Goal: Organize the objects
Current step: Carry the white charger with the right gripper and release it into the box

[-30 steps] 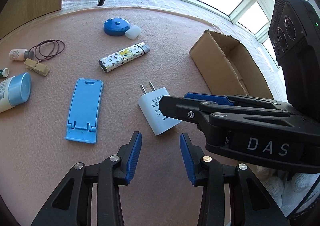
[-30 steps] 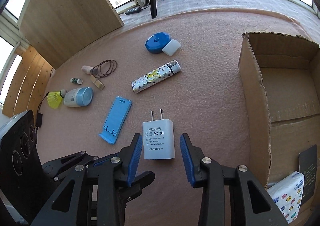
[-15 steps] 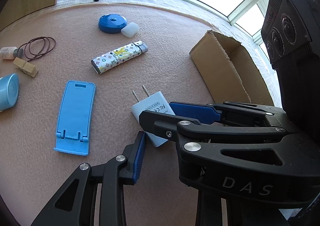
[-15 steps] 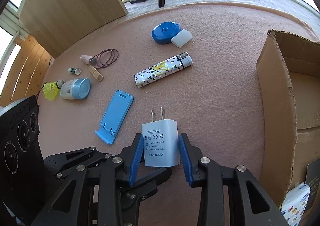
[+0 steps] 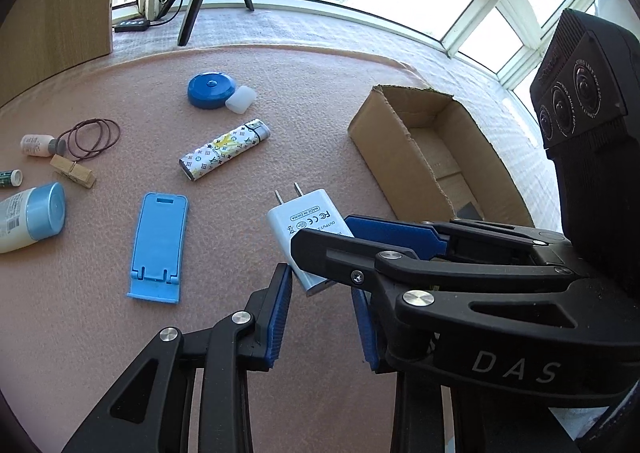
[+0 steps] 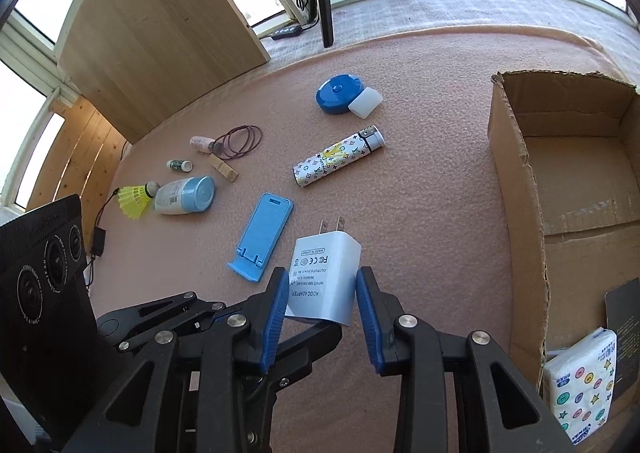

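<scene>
Right gripper (image 6: 320, 307), jaws part-closed, clamps the white charger (image 6: 325, 279) by its sides, prongs pointing far, above the counter (image 6: 420, 221). Left gripper (image 5: 322, 317) stands narrowly parted and empty just beside it. Best carried level over the near wall of the cardboard box (image 6: 516, 189) at right, then lowered before release. Box contents: tissue pack (image 6: 582, 385), dark card (image 6: 624, 313).
</scene>
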Motion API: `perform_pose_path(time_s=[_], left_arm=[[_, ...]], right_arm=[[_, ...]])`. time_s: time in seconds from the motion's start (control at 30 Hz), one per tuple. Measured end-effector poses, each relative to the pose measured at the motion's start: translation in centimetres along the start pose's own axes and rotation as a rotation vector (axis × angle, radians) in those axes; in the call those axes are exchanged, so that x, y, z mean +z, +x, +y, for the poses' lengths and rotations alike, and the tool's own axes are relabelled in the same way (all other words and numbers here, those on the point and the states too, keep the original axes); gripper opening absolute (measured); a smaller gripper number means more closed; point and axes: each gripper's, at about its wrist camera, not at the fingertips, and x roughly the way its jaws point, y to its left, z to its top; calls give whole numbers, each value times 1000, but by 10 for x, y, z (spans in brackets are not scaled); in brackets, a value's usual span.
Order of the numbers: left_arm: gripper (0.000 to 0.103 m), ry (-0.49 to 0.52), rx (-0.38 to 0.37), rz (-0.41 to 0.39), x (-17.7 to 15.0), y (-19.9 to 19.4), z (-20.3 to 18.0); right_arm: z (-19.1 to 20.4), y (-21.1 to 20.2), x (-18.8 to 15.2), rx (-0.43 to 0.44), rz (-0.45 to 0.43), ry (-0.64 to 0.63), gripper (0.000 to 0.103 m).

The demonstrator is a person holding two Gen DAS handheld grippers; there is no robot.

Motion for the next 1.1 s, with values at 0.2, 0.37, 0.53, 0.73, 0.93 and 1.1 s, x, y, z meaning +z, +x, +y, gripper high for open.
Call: perform_pose_path(time_s=[0.2,0.37,0.53,0.73,0.93,1.1], left_arm=[[33,69,-27,-38,20,-8,-44],[33,129,-54,-56,34,-3,-80],[33,165,-89,-55,41,6,-106],[33,202,-115,-40,46,22,-133],[33,231,-104,-33,49,32,-147],[33,229,-95,-40,54,33,-144]], right_arm=[[-16,-41,5,-2,-83,17,32],[-34,-74,6,-42,-148,31,32],[-54,-94,3,-74,-171,48,32],[-78,-107,1,-114,-185,85,32],[-93,-111,0,-135,-189,99,32],[-96,-108,1,-144,-181,95,32]])
